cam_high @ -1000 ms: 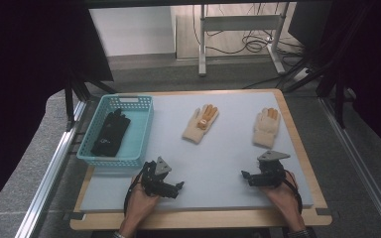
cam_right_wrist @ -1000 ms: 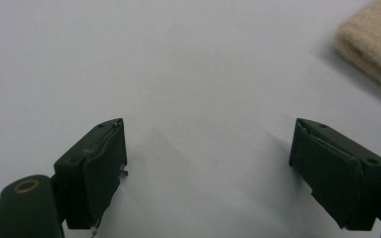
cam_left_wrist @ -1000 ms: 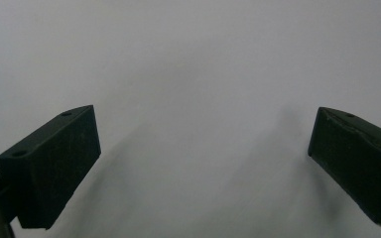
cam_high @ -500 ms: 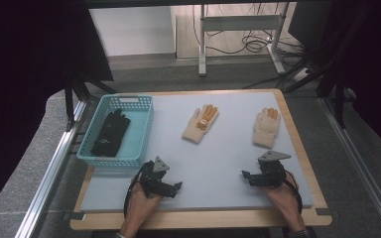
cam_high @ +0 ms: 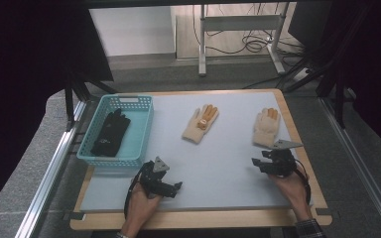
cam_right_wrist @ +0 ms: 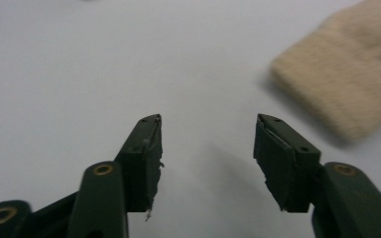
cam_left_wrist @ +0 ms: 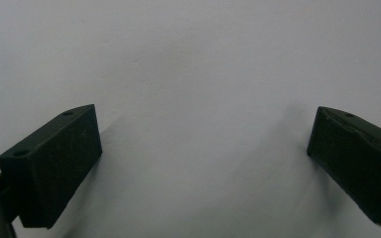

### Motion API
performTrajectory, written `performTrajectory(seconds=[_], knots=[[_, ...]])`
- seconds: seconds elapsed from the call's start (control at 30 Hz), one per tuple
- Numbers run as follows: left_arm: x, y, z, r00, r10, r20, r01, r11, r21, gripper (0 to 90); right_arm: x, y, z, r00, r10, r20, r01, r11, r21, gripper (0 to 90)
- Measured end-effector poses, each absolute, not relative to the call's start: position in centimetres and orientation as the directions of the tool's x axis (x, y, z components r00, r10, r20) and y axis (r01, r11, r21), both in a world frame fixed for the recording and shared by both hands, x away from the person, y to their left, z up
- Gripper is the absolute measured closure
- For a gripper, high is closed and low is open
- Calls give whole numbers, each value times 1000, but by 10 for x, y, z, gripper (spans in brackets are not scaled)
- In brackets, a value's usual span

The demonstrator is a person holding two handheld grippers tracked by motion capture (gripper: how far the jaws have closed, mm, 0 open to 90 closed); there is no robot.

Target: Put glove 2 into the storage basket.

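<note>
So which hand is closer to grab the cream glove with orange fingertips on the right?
Probably the right. The right tongs sit just below that cream knitted glove with orange fingertips, open with nothing between them, having just been closing. The left tongs rest farther off, near the turquoise plastic basket.

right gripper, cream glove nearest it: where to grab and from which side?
Judging by its pose, take the knit cuff. The cream glove lies flat, cuff toward the person, fingers away. The right gripper sits just short of that cuff, jaws apart with nothing between them after closing partway. Come in low from the near side, one jaw sliding under the cuff edge.
</note>
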State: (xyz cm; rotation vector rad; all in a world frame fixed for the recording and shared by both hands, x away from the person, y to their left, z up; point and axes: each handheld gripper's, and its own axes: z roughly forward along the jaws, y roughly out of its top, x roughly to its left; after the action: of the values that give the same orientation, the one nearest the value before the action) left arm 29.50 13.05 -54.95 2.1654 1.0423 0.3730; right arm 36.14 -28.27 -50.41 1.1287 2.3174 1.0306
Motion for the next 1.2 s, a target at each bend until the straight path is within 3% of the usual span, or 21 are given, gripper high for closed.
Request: performTrajectory(seconds=[0.23,0.43,0.97,1.2], knots=[[295,131,-549,638,769,-37,571,-440,693,6,384,-300,-492,-572,820,-14,524,379,763,597],[295,131,-549,637,770,-37,570,-439,694,6,406,-305,-478,-541,840,-46,514,374,772,607],[295,131,-549,638,769,-36,570,-439,695,6,481,-313,-492,-441,894,-77,553,338,761,270],[295,131,-549,638,769,-36,570,-439,695,7,501,-312,-507,-443,894,-71,566,340,751,224]])
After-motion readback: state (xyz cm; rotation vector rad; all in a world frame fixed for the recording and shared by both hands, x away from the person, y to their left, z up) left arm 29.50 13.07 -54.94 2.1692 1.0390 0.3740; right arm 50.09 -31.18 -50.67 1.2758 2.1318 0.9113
